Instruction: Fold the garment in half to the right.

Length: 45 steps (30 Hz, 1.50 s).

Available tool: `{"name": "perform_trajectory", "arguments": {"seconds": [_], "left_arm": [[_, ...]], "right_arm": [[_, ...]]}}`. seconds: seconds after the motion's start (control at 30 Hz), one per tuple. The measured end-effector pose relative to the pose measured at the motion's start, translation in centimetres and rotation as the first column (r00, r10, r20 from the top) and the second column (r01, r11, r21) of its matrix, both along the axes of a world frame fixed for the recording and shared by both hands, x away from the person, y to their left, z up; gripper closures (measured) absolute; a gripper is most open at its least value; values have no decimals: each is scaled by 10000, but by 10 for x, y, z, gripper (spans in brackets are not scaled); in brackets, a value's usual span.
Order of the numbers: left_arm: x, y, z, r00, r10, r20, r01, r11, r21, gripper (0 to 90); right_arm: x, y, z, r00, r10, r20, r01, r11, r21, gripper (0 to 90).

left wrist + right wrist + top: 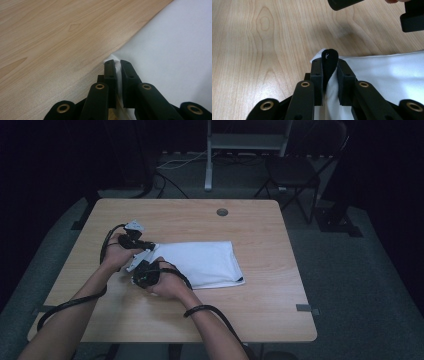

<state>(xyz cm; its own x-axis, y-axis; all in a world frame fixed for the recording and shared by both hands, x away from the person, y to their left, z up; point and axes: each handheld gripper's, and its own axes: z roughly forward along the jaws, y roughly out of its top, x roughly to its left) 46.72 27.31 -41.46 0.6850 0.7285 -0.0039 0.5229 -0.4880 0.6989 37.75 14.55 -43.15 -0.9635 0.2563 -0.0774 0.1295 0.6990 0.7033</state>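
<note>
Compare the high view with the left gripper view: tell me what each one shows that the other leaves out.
High view alone: the whole folded white cloth on the wooden table, both forearms, the right gripper at the cloth's near left corner, a round hole in the tabletop, and a folding chair beyond the table.

Left gripper view alone: a close look at the black jaws of the left gripper pinched on the cloth's edge, with white fabric squeezed between them.

Both: the white cloth, the wood-grain tabletop and the left gripper at the cloth's left edge.
</note>
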Motion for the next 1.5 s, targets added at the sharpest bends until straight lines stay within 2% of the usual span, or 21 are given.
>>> {"name": "perform_trajectory", "arguments": {"seconds": [0.3, 0.53, 0.93, 1.0, 1.17, 1.5], "left_arm": [[-2, 4, 7, 9999, 44, 146, -43, 9999, -95, 846], [-3, 6, 13, 9998, 56, 203, -54, 9999, -138, 847], [-4, 5, 38, 9983, 45, 573, -34, 9998, -193, 848], [-4, 5, 43, 9980, 63, 629, -51, 9998, -190, 848], [-3, 6, 48, 9977, 78, 677, -69, 9999, -138, 848], [-4, 11, 57, 9968, 213, 772, -202, 9997, -141, 848]], "right_arm": [[0, 0, 5, 9996, -101, -255, 119, 9975, 696, 783], [-1, 1, 10, 9993, -156, -331, 185, 9957, 907, 785], [0, -6, 31, 9987, -269, -432, 349, 9797, 1973, 785], [0, -7, 35, 9991, -271, -334, 335, 9774, 2085, 784], [1, -8, 43, 9985, -339, -420, 430, 9706, 2369, 784], [2, -7, 51, 9984, -327, -452, 437, 9616, 2709, 782]]}}
